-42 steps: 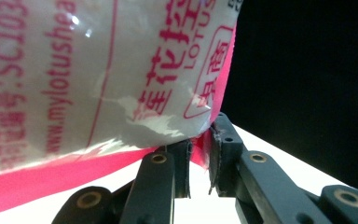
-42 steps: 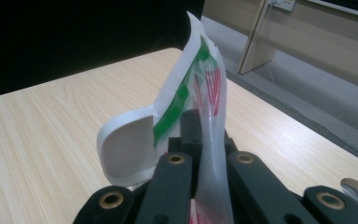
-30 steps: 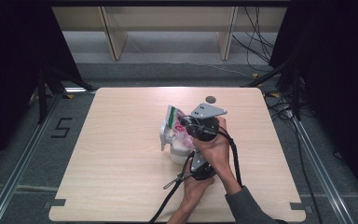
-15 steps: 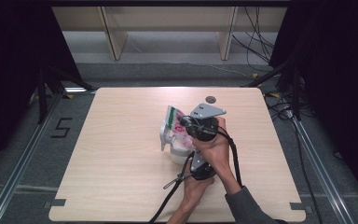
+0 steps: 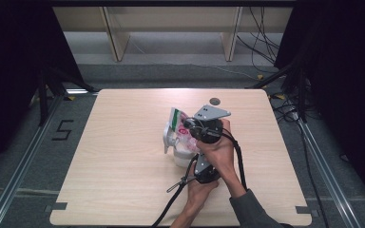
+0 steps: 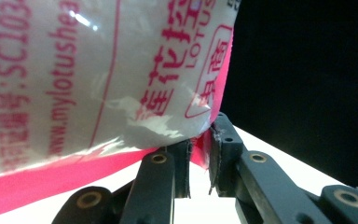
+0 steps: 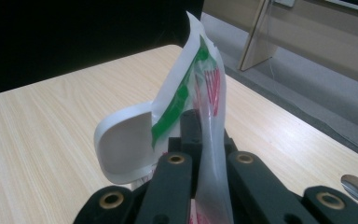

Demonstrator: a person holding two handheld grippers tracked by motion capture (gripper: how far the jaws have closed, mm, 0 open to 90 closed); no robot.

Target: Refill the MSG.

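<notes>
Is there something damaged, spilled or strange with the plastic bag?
No spill or tear shows. The plastic bag is crumpled, pinched between the left gripper and the right gripper, beside a white jug.

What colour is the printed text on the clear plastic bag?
Pink-red on the clear plastic bag, best in the left gripper view.

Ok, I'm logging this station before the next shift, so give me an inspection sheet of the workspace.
Surface: light wood table, with a round hole near its far edge.
Job's things: printed plastic bag held over a white jug.
Clutter: nothing seen.
Grippers: left gripper pinches the bag's red edge; right gripper is closed on its upper film.
Cables: black cable trails off the near edge.
Surroundings: wooden shelf frame, loose floor cables.
</notes>
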